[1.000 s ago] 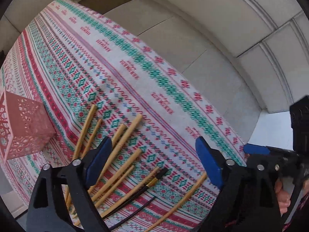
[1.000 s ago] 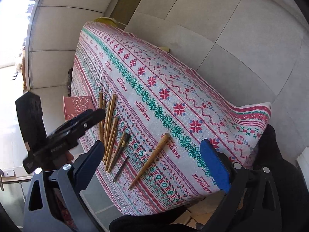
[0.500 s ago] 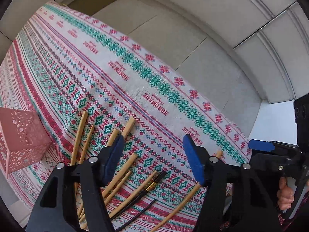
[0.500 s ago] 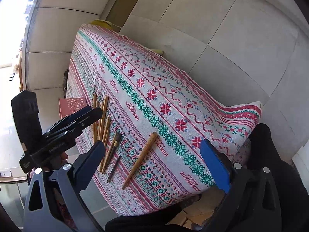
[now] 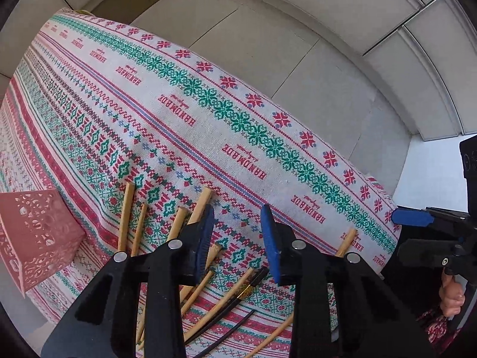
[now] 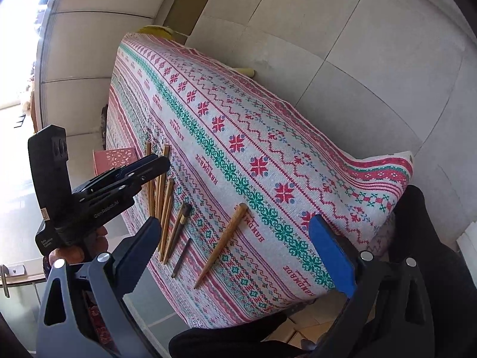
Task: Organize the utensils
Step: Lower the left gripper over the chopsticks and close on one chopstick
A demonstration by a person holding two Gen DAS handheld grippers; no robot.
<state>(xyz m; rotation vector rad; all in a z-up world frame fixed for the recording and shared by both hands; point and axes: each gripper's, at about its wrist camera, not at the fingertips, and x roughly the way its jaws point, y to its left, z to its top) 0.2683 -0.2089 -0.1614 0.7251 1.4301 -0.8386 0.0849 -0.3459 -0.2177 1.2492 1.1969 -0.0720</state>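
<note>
Chopsticks [image 6: 167, 208]; one lone chopstick [image 6: 222, 244]; one box [image 5: 35, 232]

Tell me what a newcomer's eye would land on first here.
The bright patterned tablecloth fills both views. Wooden chopsticks lie scattered along its near edge, one lone chopstick set apart, and a pink cut-out box stands beside them. The left claw hovers above the pile.
</note>
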